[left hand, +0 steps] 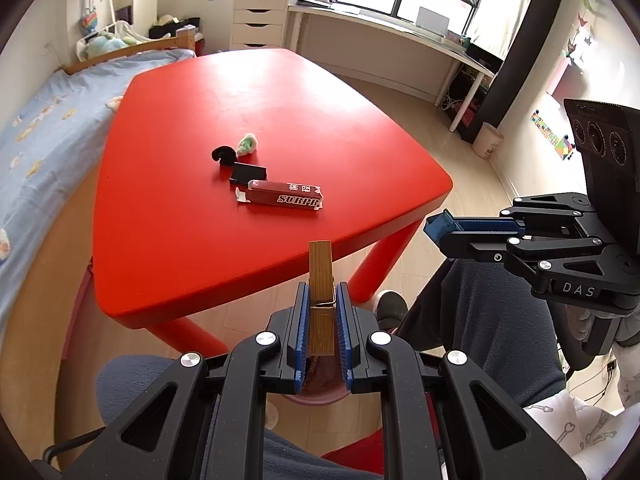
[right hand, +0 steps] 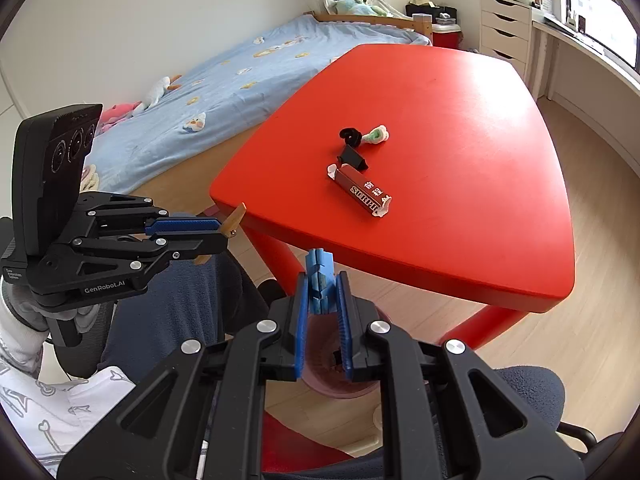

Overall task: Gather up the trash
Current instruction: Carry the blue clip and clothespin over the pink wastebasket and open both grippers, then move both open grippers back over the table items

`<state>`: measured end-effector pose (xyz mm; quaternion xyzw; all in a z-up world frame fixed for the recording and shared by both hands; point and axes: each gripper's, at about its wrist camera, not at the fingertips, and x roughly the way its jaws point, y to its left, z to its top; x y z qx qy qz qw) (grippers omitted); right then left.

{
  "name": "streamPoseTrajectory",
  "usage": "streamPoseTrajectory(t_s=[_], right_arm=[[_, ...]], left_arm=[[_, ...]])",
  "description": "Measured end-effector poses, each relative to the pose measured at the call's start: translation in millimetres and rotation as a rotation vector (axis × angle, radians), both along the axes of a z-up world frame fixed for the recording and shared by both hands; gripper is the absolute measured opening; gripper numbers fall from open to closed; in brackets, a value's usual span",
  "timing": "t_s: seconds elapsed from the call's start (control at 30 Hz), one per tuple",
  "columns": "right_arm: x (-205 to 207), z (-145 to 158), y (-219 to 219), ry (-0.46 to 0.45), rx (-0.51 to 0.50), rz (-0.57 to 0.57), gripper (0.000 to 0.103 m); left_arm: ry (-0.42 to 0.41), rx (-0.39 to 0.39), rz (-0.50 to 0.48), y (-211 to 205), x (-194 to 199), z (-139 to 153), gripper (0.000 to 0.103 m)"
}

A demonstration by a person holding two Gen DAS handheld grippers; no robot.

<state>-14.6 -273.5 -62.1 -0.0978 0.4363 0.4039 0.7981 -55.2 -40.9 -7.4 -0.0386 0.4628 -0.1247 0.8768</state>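
Note:
My left gripper (left hand: 322, 300) is shut on a wooden clothespin (left hand: 321, 280), held off the near edge of the red table (left hand: 200, 272); it also shows in the right wrist view (right hand: 224, 232). My right gripper (right hand: 320, 292) is shut on a blue clothespin (right hand: 319, 280); it also shows in the left wrist view (left hand: 438, 232). A pink bin (right hand: 320, 364) sits below both grippers. On the table lie a dark red box (left hand: 285, 196), a black clip (left hand: 249, 173), a black curled piece (left hand: 223, 155) and a green-white wad (left hand: 247, 145).
A bed with a blue sheet (left hand: 44, 140) runs along the table's left side. A white desk (left hand: 380, 28) and drawer unit (left hand: 260, 20) stand under the window. My knees (left hand: 480, 308) and a red stool (right hand: 296, 444) are below the grippers.

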Motion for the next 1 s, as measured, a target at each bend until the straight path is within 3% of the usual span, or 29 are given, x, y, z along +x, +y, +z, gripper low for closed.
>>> streamPoseTrajectory(t_s=[0.13, 0.2, 0.23, 0.27, 0.3, 0.33, 0.4, 0.53, 1.0], right_arm=[[1.7, -0.8, -3.1, 0.007, 0.001, 0.000, 0.014], [1.3, -0.6, -3.8, 0.005, -0.001, -0.006, 0.019], [1.7, -0.7, -4.3, 0.001, -0.005, -0.011, 0.040], [1.9, -1.0, -5.3, -0.002, -0.007, -0.020, 0.053], [1.9, -0.5, -6.7, -0.008, 0.000, -0.032, 0.073], [2.4, 0.1, -8.6, -0.014, 0.007, -0.044, 0.082], [4.3, -0.1, -10.6, -0.021, 0.003, -0.064, 0.094], [5.9, -1.5, -11.0, -0.022, -0.008, -0.072, 0.098], [7.9, -3.5, -11.5, -0.005, 0.001, -0.073, 0.100]], left_arm=[[0.002, -0.001, -0.004, -1.0, -0.7, 0.3, 0.014], [0.007, -0.002, -0.007, -0.7, -0.1, 0.0, 0.021], [0.007, 0.001, -0.002, 0.1, 0.1, -0.4, 0.043], [-0.001, 0.005, 0.009, 1.2, -0.4, -0.1, 0.071], [-0.013, 0.001, 0.020, 2.9, -1.2, 0.5, 0.079], [-0.017, 0.000, 0.033, 4.8, -1.6, 0.3, 0.088], [-0.011, 0.013, 0.053, 7.5, -0.7, -1.0, 0.090], [-0.008, 0.028, 0.067, 9.4, -1.4, -2.0, 0.095], [-0.008, 0.017, 0.083, 14.1, -0.9, 0.3, 0.095]])
